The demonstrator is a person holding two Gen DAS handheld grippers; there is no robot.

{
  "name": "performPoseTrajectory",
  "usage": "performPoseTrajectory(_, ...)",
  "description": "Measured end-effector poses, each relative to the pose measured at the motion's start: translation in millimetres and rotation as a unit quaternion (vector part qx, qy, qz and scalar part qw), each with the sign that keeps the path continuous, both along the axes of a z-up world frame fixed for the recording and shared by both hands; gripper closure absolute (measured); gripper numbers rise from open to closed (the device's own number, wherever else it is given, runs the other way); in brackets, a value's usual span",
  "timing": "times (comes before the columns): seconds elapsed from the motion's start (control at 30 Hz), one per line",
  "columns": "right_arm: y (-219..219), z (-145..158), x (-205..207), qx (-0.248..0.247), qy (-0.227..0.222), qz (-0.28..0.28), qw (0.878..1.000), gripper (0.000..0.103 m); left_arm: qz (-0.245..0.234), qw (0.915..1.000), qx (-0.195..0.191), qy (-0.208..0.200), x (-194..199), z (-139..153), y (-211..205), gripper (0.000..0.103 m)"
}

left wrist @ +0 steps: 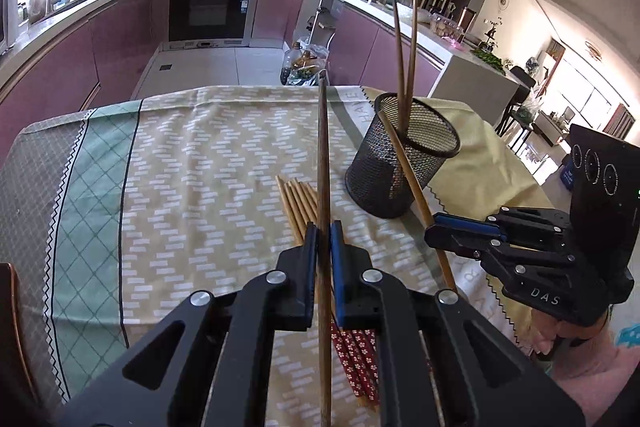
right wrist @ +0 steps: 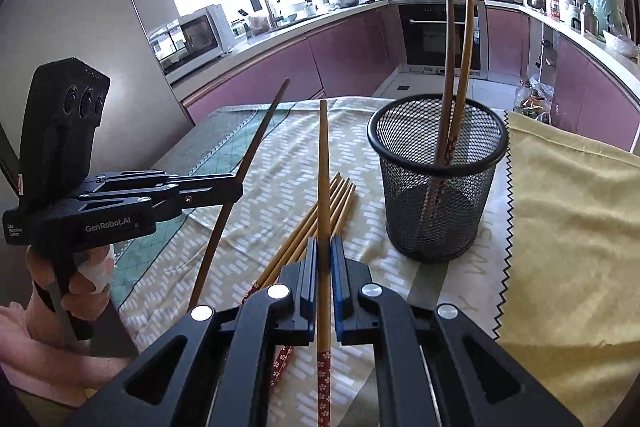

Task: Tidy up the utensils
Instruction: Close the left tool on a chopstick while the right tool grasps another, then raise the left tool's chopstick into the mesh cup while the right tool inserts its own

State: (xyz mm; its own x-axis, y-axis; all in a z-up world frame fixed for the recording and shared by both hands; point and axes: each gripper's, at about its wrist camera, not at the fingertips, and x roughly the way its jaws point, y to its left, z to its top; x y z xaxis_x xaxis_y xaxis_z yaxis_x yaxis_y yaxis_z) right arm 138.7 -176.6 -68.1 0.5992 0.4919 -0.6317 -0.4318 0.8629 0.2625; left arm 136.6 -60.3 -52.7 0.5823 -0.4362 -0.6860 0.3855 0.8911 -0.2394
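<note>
A black mesh cup (left wrist: 404, 159) stands on the table at the right, with two chopsticks (left wrist: 404, 59) upright in it; it also shows in the right wrist view (right wrist: 438, 179). Several chopsticks (left wrist: 298, 207) with red flowered ends lie on the cloth left of the cup, also seen in the right wrist view (right wrist: 320, 223). My left gripper (left wrist: 324, 231) is shut on a dark brown chopstick (left wrist: 323, 147), held above the pile. My right gripper (right wrist: 325, 243) is shut on a light brown chopstick (right wrist: 324, 167), its tip left of the cup's rim.
A patterned tablecloth (left wrist: 180, 167) covers the table, with a yellow cloth (right wrist: 568, 227) at the right under the cup's far side. The table's far edge (left wrist: 240, 89) drops to the kitchen floor. Purple cabinets and an oven (left wrist: 210, 7) stand beyond.
</note>
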Motion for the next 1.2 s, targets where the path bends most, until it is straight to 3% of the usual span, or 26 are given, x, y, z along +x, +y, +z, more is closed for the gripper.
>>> performPoseTrajectory(0.4, -29, 42, -7, 0.049, -0.06, -0.019, 0.997, 0.097, -0.021, 0.9955, -0.062, -0.068, -24, 68, 15, 0.096)
performPoseTrajectory(0.67, -47, 75, 3, 0.064, -0.103, -0.028, 0.992, 0.097, -0.028, 0.99, -0.085, -0.109, -13, 106, -3, 0.096)
performPoseTrajectory(1.03, -68, 124, 9, 0.057, -0.167, -0.05, 0.983, 0.097, -0.03, 0.9818, -0.096, -0.161, 10, 154, -36, 0.096)
performPoseTrajectory(1.2, -72, 124, 28, 0.043, -0.16, -0.057, 0.984, 0.097, -0.03, 0.9828, -0.074, -0.166, 25, 158, -55, 0.096)
